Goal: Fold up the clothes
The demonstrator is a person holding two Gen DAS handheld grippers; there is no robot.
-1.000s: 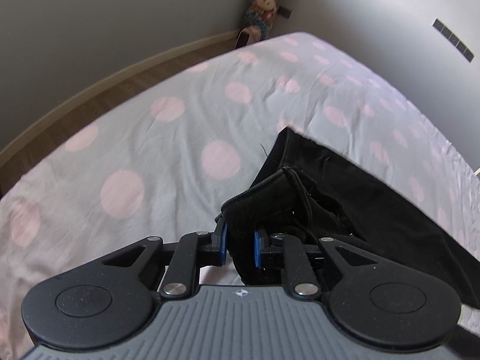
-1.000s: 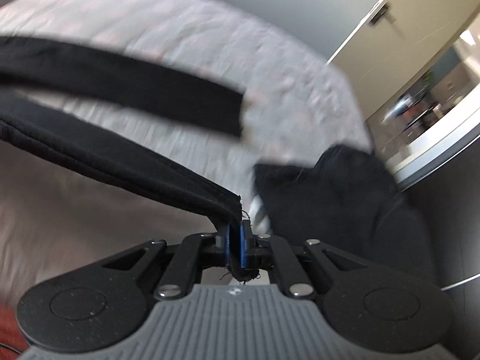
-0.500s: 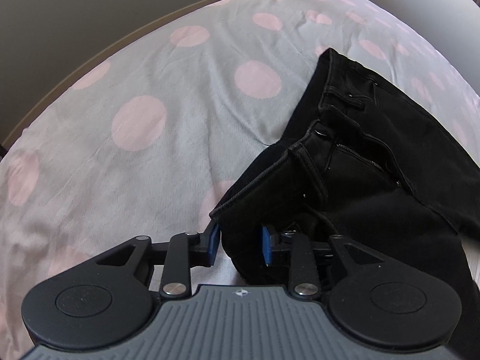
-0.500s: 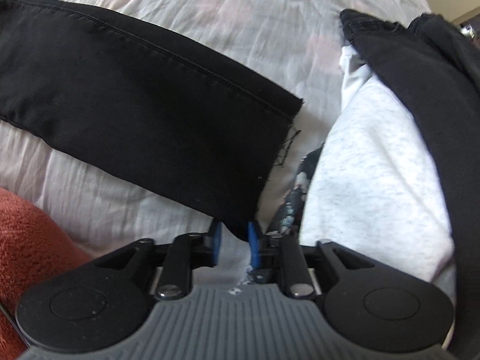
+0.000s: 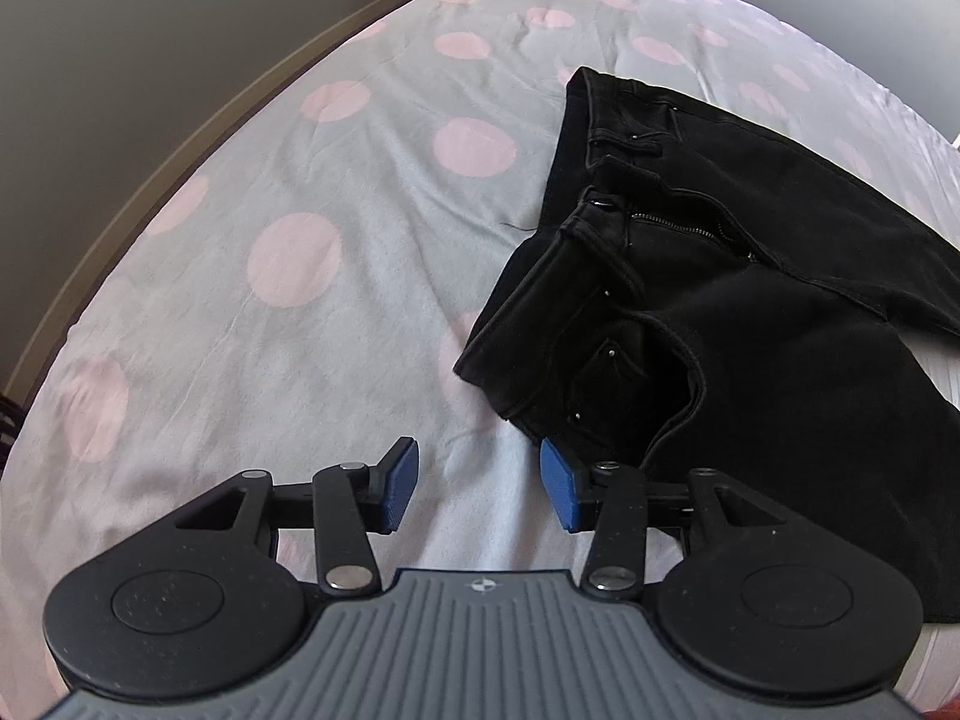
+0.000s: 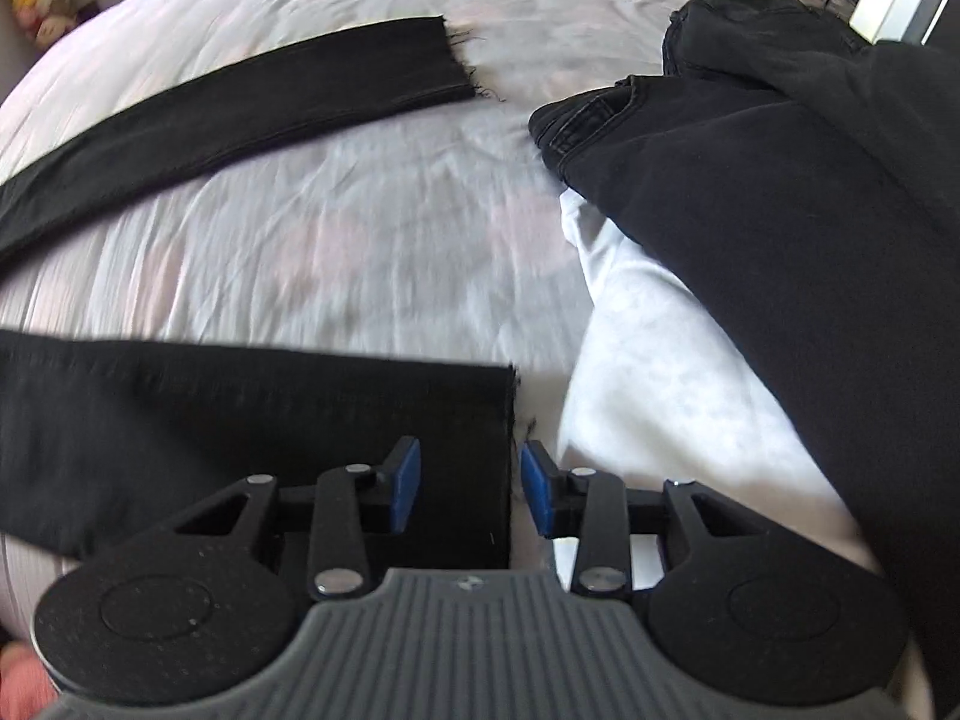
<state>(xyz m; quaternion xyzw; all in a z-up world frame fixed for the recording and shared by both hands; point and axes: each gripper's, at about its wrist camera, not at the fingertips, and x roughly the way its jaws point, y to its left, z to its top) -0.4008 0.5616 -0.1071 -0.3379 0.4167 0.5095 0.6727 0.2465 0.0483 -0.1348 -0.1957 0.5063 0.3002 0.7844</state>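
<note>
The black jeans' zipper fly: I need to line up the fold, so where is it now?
In the left wrist view the metal zipper fly sits upper right, just right of the waistband button, on the black denim jeans lying on the pink-dotted bedsheet.

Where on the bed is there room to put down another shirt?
Bare spotted sheet lies left of the black jeans, out to the bed's edge. A narrower bare strip runs between the two jean legs. The side with the white garment and dark pile is crowded.
</note>
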